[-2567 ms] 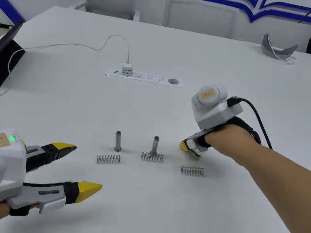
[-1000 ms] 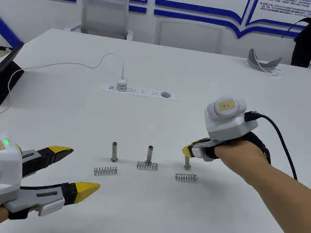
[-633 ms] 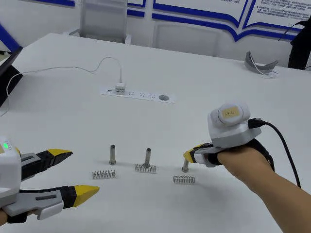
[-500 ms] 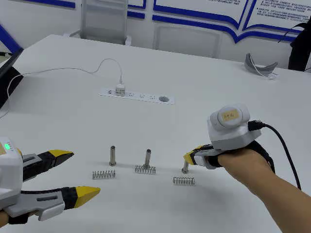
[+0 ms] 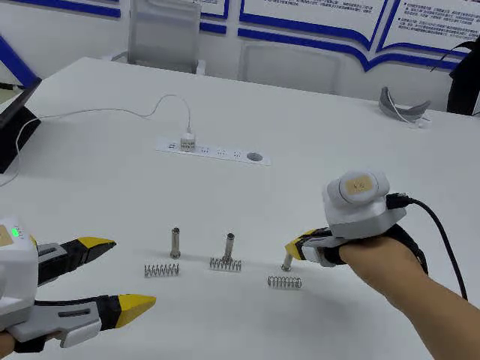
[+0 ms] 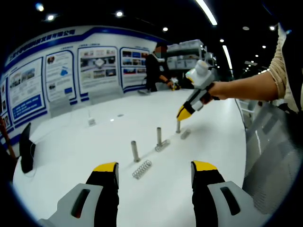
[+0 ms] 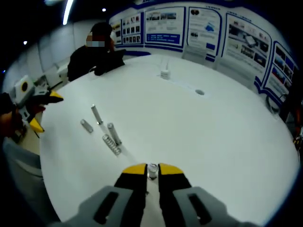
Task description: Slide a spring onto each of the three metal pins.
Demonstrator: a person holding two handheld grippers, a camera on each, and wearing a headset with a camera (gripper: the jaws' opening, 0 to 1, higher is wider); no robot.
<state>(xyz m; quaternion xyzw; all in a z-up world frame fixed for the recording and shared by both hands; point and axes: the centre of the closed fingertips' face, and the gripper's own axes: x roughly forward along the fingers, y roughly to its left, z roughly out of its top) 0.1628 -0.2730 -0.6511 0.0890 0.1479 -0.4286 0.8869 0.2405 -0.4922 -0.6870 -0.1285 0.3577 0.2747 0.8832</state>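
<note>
Three short metal pins stand in a row on the white table: the left pin, the middle pin and the right pin. A spring lies in front of each: left spring, middle spring, right spring. My right gripper is shut on the top of the right pin, which leans slightly. At the near left my left gripper hangs open with nothing between its fingers, and the left pin and left spring lie ahead of it.
A white power strip with a plugged-in charger and cable lies further back on the table. A dark screen stands at the left edge. A grey object rests at the far right. A person stands beyond the table.
The head camera has tilted up, so everything sits lower in view. My right gripper has stayed shut on the right pin, which went from lying low to nearly upright. The left gripper has stayed open.
</note>
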